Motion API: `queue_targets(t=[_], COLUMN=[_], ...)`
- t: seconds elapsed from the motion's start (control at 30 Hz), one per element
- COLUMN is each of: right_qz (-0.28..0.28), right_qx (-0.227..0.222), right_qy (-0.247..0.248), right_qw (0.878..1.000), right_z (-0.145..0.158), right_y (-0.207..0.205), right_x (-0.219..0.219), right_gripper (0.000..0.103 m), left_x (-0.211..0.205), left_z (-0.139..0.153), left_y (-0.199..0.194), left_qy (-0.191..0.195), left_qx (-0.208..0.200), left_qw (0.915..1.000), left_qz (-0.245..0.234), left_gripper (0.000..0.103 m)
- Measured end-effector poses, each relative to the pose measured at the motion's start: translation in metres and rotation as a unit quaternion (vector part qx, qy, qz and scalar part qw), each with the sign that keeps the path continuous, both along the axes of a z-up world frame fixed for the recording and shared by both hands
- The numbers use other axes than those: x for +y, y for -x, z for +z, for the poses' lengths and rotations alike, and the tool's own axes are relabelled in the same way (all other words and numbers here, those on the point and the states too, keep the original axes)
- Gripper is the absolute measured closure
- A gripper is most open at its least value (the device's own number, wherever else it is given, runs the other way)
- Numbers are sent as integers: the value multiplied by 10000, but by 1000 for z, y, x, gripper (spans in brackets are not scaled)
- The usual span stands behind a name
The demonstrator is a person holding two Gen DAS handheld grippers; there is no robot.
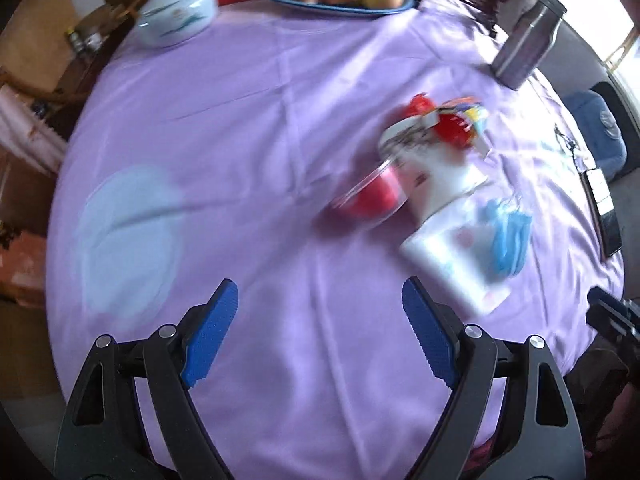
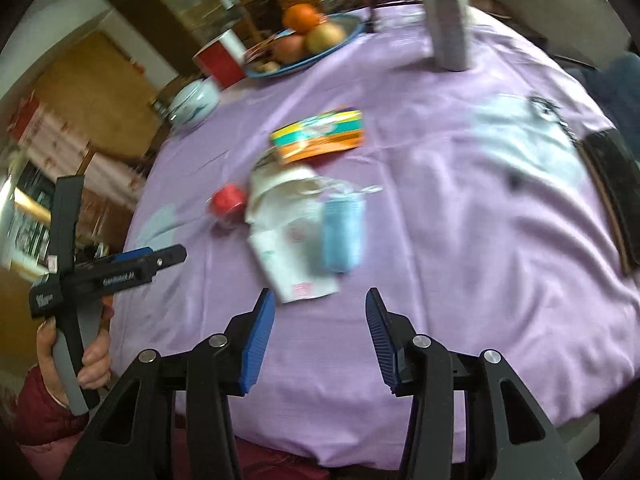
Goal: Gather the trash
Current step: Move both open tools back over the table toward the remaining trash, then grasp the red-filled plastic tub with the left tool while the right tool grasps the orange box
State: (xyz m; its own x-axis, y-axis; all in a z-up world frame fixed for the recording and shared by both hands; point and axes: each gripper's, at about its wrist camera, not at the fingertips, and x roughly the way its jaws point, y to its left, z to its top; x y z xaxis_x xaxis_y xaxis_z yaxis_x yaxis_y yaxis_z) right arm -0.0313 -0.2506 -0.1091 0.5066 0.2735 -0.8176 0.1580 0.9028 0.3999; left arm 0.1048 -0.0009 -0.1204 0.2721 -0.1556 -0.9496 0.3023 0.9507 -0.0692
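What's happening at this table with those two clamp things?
A person is holding a two-finger gripper in each hand over a table with a purple cloth, tidying up trash. A small heap of litter sits in the middle: a white packet, a blue mask, a red-capped cup and a colourful wrapper. The left gripper and right gripper both have open jaws with nothing in them.

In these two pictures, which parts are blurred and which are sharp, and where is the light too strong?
Left wrist view: the tongs are sharp, the trash pile is smeared, and the window corner at upper right is washed out. Right wrist view: the tongs are sharp, the blue mask and the paper packet are blurred, and the fisheye bends the tablecloth edge.
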Motion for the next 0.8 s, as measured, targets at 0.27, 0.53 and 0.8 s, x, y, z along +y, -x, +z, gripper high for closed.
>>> queue_targets(t=[0.27,0.53,0.8], right_qz=[-93,230,664], right_qx=[-44,-107,-117], right_qy=[-123,-323,-390], right_qw=[9999,9992,9970], right_z=[-4,-15,-27], right_y=[-17,-55,-94], right_x=[-23,-24,-19], right_gripper=[55,52,52], left_x=[-37,-43,-29], left_z=[-18,-35,-32], left_y=[-47,-62,-61], left_qy=[141,29,222], left_qx=[319,457,603], left_qw=[9994,9987,9972], left_qz=[59,243,394], left_gripper=[21,24,46])
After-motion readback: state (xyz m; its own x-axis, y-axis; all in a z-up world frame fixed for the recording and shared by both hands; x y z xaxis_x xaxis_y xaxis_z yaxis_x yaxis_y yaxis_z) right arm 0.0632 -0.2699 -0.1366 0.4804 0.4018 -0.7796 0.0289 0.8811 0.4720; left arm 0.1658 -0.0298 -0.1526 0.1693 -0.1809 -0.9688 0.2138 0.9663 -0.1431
